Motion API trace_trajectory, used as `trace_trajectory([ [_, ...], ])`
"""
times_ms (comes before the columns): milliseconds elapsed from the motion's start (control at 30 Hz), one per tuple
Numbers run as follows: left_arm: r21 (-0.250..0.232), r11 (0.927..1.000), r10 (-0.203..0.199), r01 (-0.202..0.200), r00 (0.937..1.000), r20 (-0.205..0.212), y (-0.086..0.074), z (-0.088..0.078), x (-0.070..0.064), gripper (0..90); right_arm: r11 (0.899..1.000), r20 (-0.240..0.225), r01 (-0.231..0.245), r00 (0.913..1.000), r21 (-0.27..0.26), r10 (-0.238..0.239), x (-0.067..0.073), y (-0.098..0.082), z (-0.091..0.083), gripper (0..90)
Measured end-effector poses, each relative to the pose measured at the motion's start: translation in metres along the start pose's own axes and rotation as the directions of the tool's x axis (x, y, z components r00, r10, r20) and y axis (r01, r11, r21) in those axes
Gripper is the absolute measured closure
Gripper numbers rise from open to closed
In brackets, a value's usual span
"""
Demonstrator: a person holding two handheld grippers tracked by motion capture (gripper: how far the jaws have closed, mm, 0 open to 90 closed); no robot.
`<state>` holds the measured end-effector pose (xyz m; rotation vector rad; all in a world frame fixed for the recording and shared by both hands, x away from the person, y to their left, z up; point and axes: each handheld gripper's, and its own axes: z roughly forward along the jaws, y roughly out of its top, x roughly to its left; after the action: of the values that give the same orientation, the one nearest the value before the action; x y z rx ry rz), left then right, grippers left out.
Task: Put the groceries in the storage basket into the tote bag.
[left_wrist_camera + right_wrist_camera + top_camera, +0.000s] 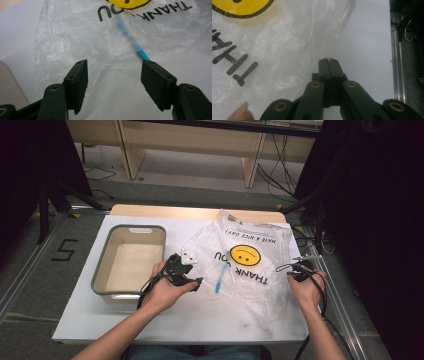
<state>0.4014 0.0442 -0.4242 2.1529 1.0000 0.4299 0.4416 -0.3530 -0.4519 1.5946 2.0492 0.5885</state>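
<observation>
Clear plastic bag [245,255]: black print "THANK YOU" below yellow smiley face [245,253], "HAVE A NICE DAY!" above it, all upside down from person's side. Left gripper view: "THANK" and "OU" legible on bag. Right gripper view: partial black letters, "TH" readable. Floor left of worktop: black tape mark "5" [64,249]. Small print near bag's top edge too tiny to read.

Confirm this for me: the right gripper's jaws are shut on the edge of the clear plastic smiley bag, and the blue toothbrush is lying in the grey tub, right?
Not quite. The blue toothbrush lies inside the clear plastic smiley bag, not in the grey tub; the high view shows it. The right gripper is indeed shut on the bag's edge.
</observation>
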Motion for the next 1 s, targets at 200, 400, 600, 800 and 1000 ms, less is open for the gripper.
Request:
trace_trajectory([
  [200,0.014,0.9999,-0.001,0.001,1.0000,0.007,-0.002,0.004,0.000,40.5,0.998,0.026,0.016,0.9995,-0.053,-0.015,0.000,0.002,0.004,75.3],
  [400,0.029,0.9996,0.000,0.000,0.9999,-0.013,-0.004,0.010,0.004,44.9,0.989,-0.004,-0.001,1.0000,-0.149,0.000,0.007,0.002,-0.026,56.1],
  [600,0.046,0.9989,-0.006,0.007,0.9997,-0.025,-0.006,0.014,0.006,47.2,0.973,-0.167,0.013,0.9845,-0.229,-0.053,0.034,-0.004,-0.062,46.3],
  [800,0.041,0.9991,-0.007,0.008,0.9996,-0.028,-0.007,0.014,0.007,48.5,0.985,-0.304,0.089,0.9436,-0.148,-0.131,0.069,-0.024,-0.067,38.4],
  [1000,0.036,0.9993,-0.012,0.013,0.9995,-0.029,-0.007,0.012,0.008,48.6,0.970,-0.270,0.241,0.9350,0.011,-0.230,0.082,-0.045,-0.056,49.5],
])
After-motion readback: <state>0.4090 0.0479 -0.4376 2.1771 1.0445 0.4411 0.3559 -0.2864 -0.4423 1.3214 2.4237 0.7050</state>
